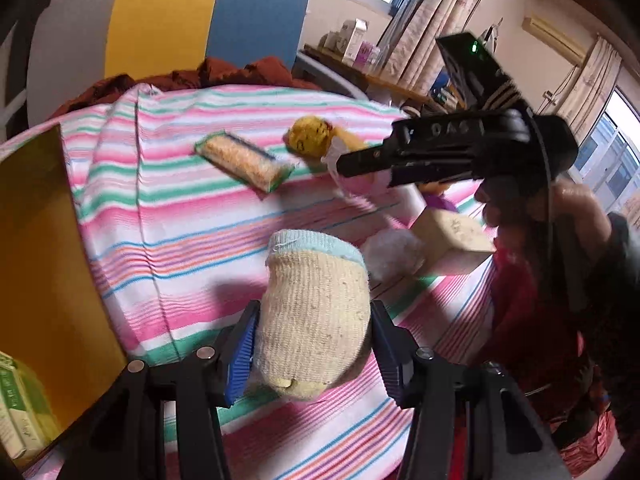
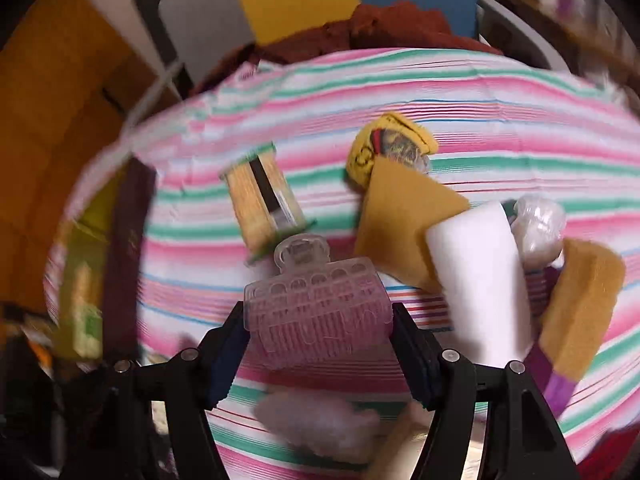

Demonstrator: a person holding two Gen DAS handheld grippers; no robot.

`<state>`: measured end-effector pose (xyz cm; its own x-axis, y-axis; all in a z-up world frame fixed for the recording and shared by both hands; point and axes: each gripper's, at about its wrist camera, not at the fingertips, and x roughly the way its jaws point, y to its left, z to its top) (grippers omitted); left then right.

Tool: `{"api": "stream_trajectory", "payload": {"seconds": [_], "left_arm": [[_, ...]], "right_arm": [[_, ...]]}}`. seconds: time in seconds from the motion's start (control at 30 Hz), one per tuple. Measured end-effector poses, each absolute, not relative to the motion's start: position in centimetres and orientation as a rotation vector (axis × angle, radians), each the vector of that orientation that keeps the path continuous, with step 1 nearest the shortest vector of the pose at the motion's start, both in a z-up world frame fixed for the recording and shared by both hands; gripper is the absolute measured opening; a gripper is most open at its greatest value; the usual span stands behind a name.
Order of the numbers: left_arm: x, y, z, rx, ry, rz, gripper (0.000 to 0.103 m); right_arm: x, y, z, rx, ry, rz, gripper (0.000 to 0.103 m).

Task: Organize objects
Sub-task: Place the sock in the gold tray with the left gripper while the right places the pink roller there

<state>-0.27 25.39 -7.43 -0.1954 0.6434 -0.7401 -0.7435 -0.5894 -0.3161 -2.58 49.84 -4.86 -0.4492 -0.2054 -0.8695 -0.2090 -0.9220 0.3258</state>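
A beige sock (image 1: 316, 312) with a pale blue cuff stands upright between the blue pads (image 1: 240, 360) of my left gripper (image 1: 314, 344), which is shut on it just above the striped cloth (image 1: 180, 216). In the right wrist view a pink see-through hair roller (image 2: 316, 312) sits between the jaws of my right gripper (image 2: 320, 340), and both pads press on its ends. The right gripper (image 1: 360, 162) also shows in the left wrist view, held by a hand (image 1: 576, 208) over the far right of the table. It hides the roller there.
On the cloth lie a cracker packet (image 1: 244, 164), a yellow rolled sock (image 1: 310, 136), a sponge block (image 1: 456, 236) and a white fluffy wad (image 1: 392, 254). A cardboard box (image 1: 40, 260) stands at the left. A white block (image 2: 480, 280) and brown pads (image 2: 404, 216) crowd the right.
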Motion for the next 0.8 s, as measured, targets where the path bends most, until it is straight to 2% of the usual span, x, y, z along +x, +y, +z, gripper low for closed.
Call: {"api": "stream_trajectory", "payload": {"seconds": [0.4, 0.8], "left_arm": [[-1.9, 17.3, -1.2, -1.005, -0.022, 2.126, 0.054], [-9.8, 6.4, -0.5, -1.057, -0.115, 2.443, 0.054]], "right_arm": [[-1.5, 42.4, 0.2, -1.497, 0.583, 2.802, 0.069], [-5.8, 30.4, 2.6, -1.533, 0.470, 3.011, 0.069]]}}
